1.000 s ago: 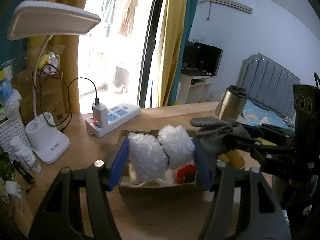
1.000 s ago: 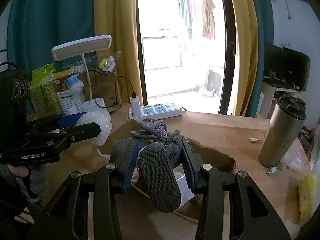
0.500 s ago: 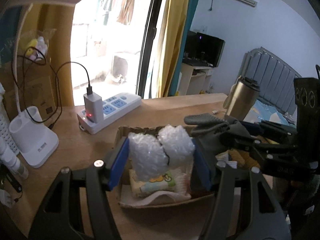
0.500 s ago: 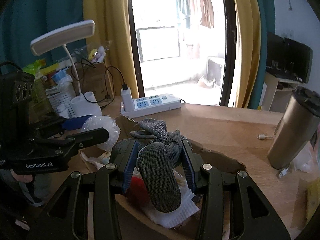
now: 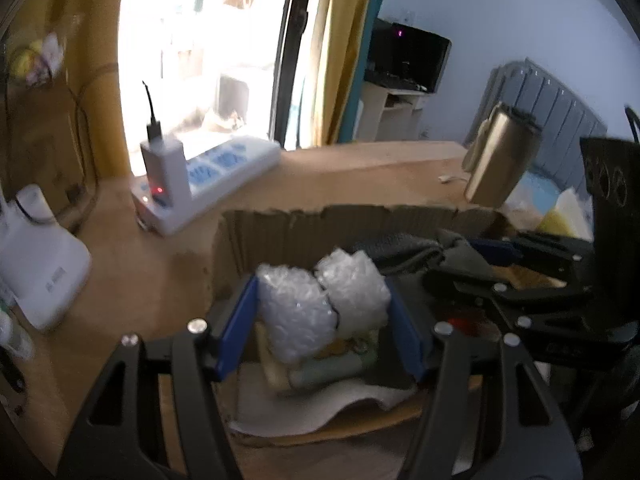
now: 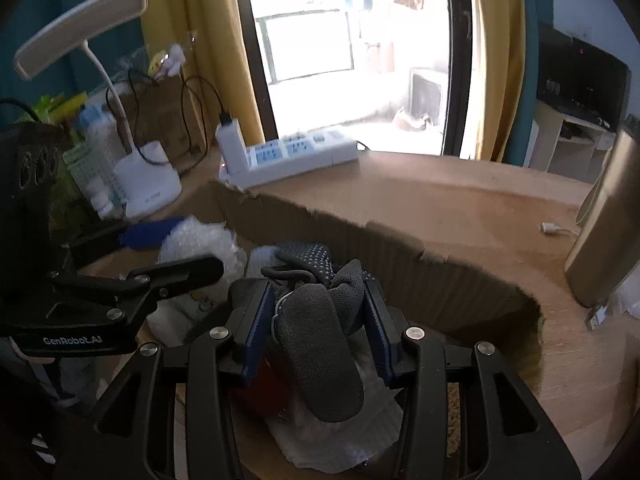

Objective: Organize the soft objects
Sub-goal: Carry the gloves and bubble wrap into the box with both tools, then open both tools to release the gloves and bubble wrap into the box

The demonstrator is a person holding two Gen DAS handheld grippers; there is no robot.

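So the left gripper [image 5: 324, 312], low in the centre of the left wrist view, has its blue pads pinched on a wad of bubble wrap [image 5: 320, 300], two puffy lobes squeezed side by side between the fingers. It hangs right over the open cardboard box [image 5: 360, 216], which fills the middle of the frame. Under the wad, inside the box, there's a yellowish-green soft packet [image 5: 332, 368] lying on a white cloth [image 5: 320, 416] that spills over the near edge.

The right gripper [image 6: 320, 320] sits bottom centre of the right wrist view, clamped on a dark grey sock [image 6: 320, 344] that's bunched up between the pads, with one end drooping toward the camera and a dotted grip sole sticking up behind. It's over the same box too, just beside the left one; you can see it coming in from the right edge of the left view, and the left gripper with its bubble wrap shows at middle left of the right view. There's something red [image 6: 272, 388] in the box under the sock, can't tell what it is.

Outward on the wooden table [image 6: 460, 200]: a white power strip [image 6: 296, 156] with a charger plugged in, just past the box's far wall, a white desk lamp [image 6: 136, 176] at upper left, and a metal tumbler [image 5: 500, 156] at right. Left view is fairly blurry.
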